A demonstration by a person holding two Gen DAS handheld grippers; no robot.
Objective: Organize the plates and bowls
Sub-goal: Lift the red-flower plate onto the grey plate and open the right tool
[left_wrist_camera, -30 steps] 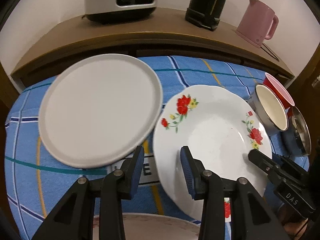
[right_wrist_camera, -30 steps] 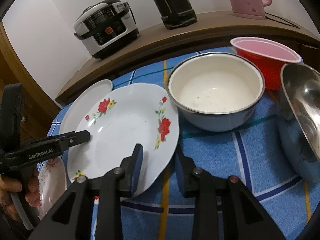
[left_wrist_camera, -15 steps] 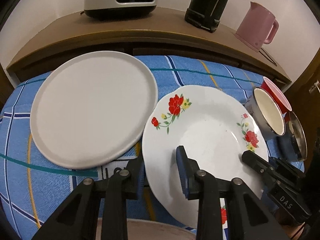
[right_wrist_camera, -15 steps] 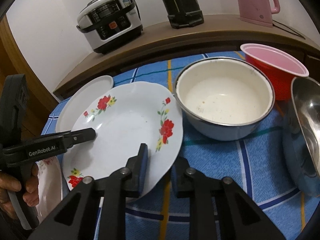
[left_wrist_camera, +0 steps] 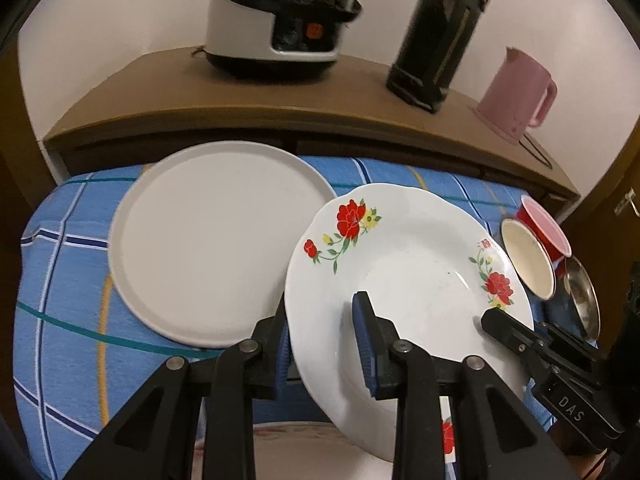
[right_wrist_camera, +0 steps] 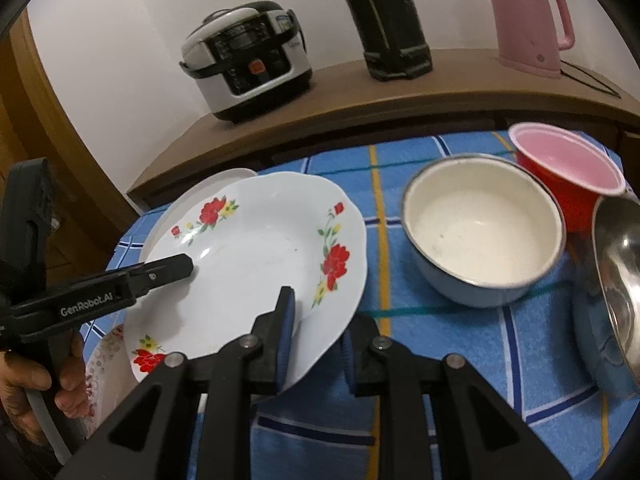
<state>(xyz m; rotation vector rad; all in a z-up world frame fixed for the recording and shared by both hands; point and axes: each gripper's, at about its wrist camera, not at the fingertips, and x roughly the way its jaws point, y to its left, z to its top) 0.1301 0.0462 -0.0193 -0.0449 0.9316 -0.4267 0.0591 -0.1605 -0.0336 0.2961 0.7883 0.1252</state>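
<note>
Now the floral plate (left_wrist_camera: 404,276) was up off the blue checked cloth (left_wrist_camera: 64,280), tilted, its left edge overlapping the big plain white plate (left_wrist_camera: 216,240); a second earlier it lay flat beside that plate. Both grippers had closed onto it and raised it together. Likely this was a carry toward a stack, maybe onto the plain plate, can't be sure.

Left gripper (left_wrist_camera: 320,344): narrowed to a pinch on the plate's near-left rim, one blue pad (left_wrist_camera: 364,340) on top, the other under the rim, jaws steady over the last half second. Right gripper (right_wrist_camera: 316,332): also pinched on the rim at the plate's right side, one pad (right_wrist_camera: 287,320) over the inside, the other below, mostly hidden. A hand (right_wrist_camera: 28,392) held the left tool's handle.

Another patterned plate (right_wrist_camera: 100,364) sat on the worktop under the lifted one, near edge. Bowls untouched: cream enamel bowl (right_wrist_camera: 484,236), red bowl (right_wrist_camera: 568,168) just behind it, steel bowl (right_wrist_camera: 620,280) at far right.
</note>
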